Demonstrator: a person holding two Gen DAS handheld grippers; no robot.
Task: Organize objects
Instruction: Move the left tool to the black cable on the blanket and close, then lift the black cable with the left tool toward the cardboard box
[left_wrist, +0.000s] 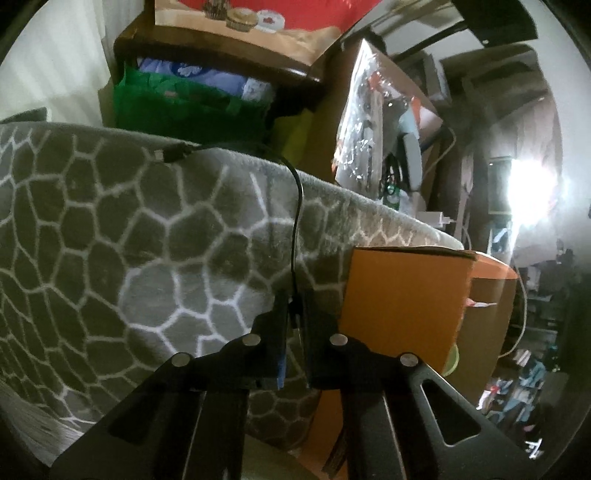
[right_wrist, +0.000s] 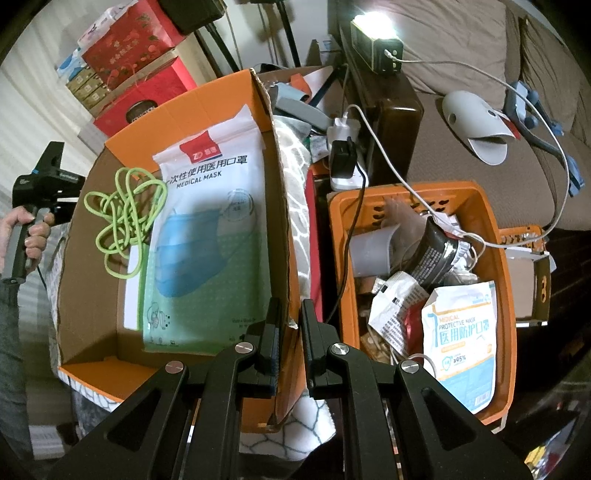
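In the left wrist view my left gripper is shut on a thin black cable. The cable rises from the fingers and curves over a grey cobble-patterned blanket to a plug end. In the right wrist view my right gripper is shut on the right wall of an orange cardboard box. Inside that box lie a medical mask pack and a tangled lime-green cord.
An orange plastic basket full of packets, a mask pack and cables stands right of the box. A power strip with chargers sits behind. A hand holds a gripper handle at far left. A green bag stands beyond the blanket.
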